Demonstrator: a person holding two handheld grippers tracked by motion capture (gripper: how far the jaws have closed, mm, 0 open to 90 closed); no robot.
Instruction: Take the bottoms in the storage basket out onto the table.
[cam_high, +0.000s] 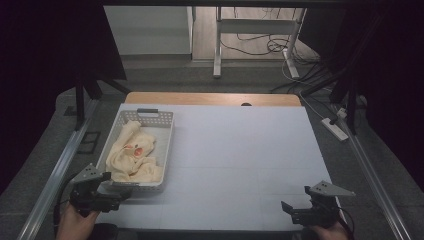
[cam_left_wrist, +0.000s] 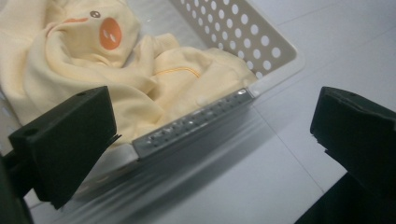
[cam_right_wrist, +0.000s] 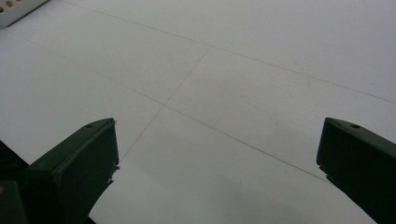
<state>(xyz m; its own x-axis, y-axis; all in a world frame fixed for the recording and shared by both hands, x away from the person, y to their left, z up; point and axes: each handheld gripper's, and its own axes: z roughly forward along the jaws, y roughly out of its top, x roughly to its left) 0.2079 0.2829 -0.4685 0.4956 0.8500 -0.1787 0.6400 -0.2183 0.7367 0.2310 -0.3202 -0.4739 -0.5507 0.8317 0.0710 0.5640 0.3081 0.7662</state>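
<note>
Beyond my white table (cam_high: 240, 150) with its wooden far edge, I see grey carpet (cam_high: 165, 75), a white desk frame (cam_high: 255, 30) on a paler floor with tangled cables (cam_high: 280, 47), a power strip (cam_high: 336, 128) at right, and what may be dark curtains on both sides.

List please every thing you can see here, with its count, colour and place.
basket: one, white with holes and grey handles, left side of table
garment: one, pale yellow with orange duck face, crumpled inside basket
table: one, white top, wooden far edge
desk frame: one, white, on floor beyond table
cables: several, dark, floor behind
left gripper: one, black, jaws open, near basket's near handle
right gripper: one, black, jaws open, over bare table
</note>
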